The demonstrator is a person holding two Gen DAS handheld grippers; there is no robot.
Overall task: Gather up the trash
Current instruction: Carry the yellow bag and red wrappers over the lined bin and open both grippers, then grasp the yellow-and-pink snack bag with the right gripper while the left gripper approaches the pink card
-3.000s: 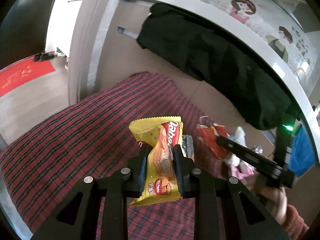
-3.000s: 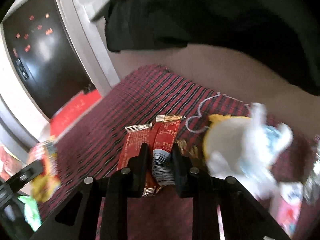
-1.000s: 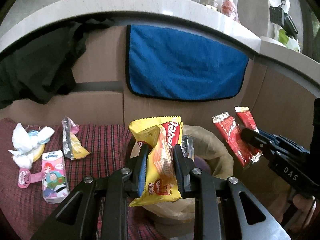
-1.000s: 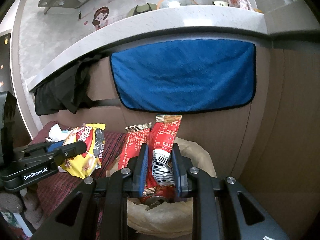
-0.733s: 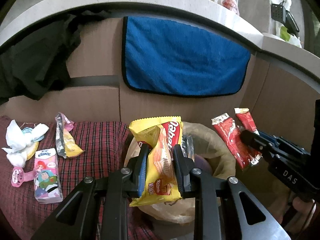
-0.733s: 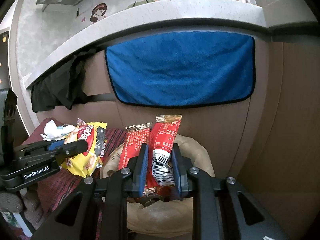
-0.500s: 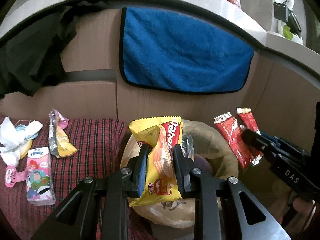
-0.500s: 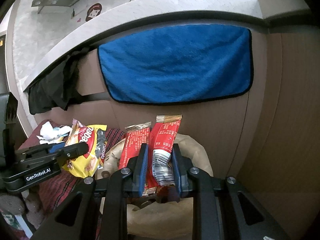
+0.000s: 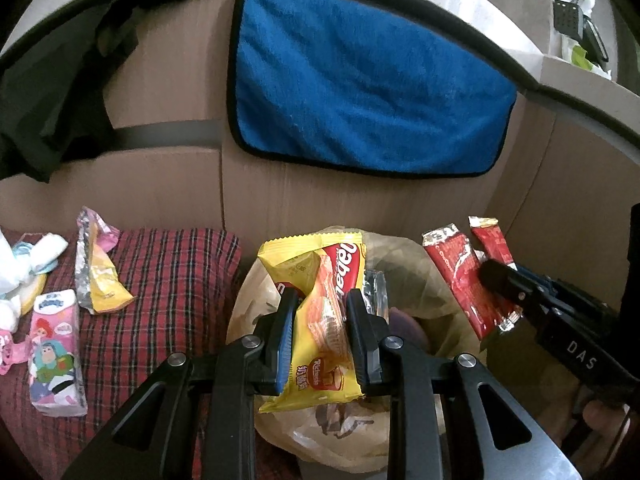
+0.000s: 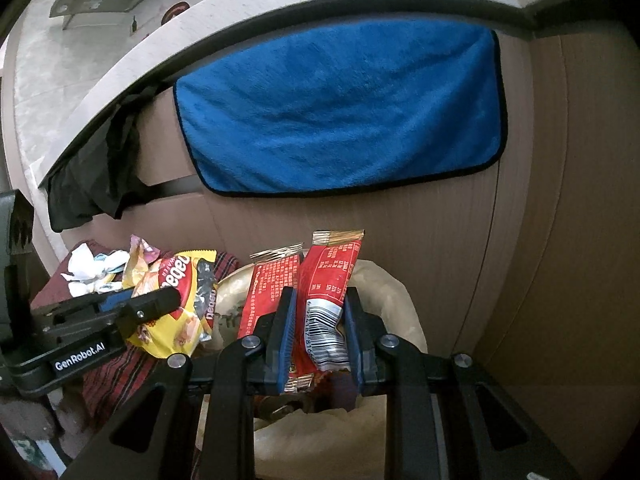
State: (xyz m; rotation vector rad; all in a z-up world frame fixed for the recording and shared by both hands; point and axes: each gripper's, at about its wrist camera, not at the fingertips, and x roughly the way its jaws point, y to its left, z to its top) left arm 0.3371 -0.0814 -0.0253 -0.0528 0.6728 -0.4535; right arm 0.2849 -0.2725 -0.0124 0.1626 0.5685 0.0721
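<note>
Trash is held in both grippers, right over a tan trash bag [image 9: 404,276] with its mouth open. The left gripper [image 9: 320,320] squeezes a yellow wafer wrapper [image 9: 324,320] between its two fingers. The wrapper stands up tall and crinkled, above the left side of the bag. The right gripper [image 10: 320,322] pinches two red wrappers [image 10: 324,292] side by side, and they stick up above the bag too. From the left wrist view, the red wrappers show at the right, past the bag's far rim.

More trash lies on a red plaid cloth [image 9: 172,280] to the left of the bag. A pink tissue pack [image 9: 56,348] with cartoon pictures lies there. Just beside it is a torn yellow and silver wrapper [image 9: 98,276]. Some crumpled white paper [image 9: 24,264] sits at the far left edge. A blue towel [image 9: 360,92] hangs on the brown wall behind the bag, and a black cloth [image 9: 60,80] hangs to its left.
</note>
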